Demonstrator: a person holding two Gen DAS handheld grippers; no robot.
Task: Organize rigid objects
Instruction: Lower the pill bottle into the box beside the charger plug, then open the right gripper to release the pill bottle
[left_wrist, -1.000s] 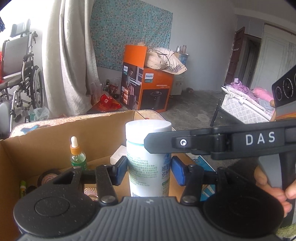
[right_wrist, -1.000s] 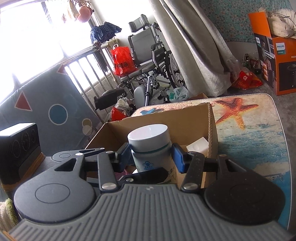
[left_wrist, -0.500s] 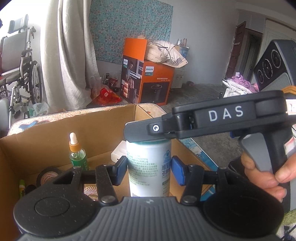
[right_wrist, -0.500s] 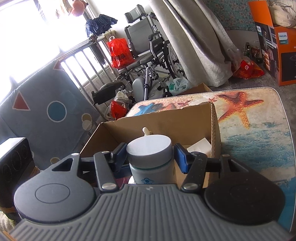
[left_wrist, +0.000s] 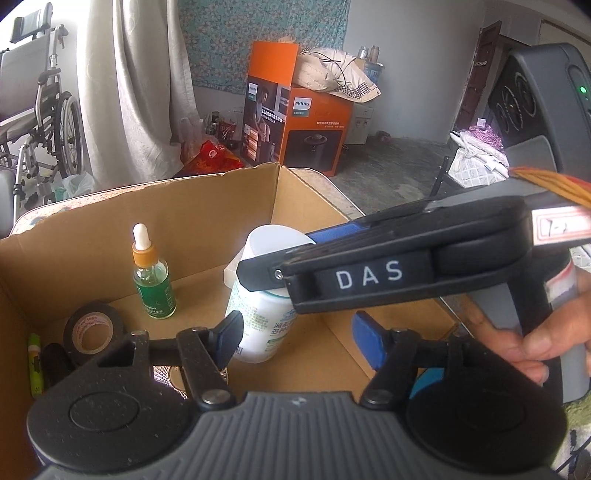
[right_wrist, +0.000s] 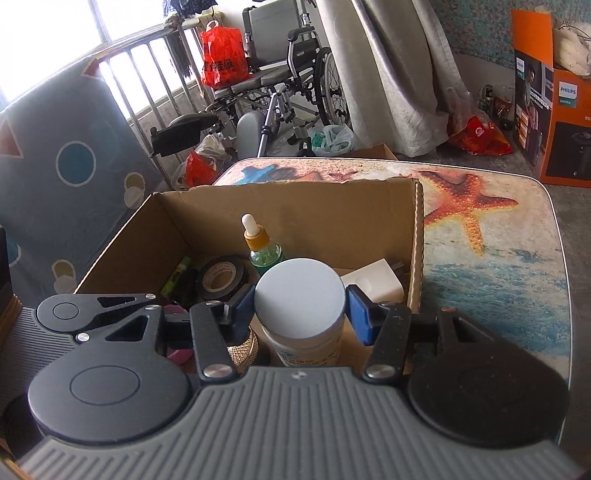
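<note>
The left gripper (left_wrist: 295, 339) has let go and spread its fingers; the right gripper (right_wrist: 301, 308) now clamps the white jar's (right_wrist: 301, 306) lid inside the cardboard box (right_wrist: 291, 201), beside a dropper bottle (right_wrist: 260, 245) and tape roll (right_wrist: 221, 277).

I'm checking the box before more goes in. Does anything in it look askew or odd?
Yes: the white bottle leans to one side in the cardboard box, held at its cap by the right tool, while the dropper bottle beside it stands upright. The left tool is open. No spill or damage shows.
</note>
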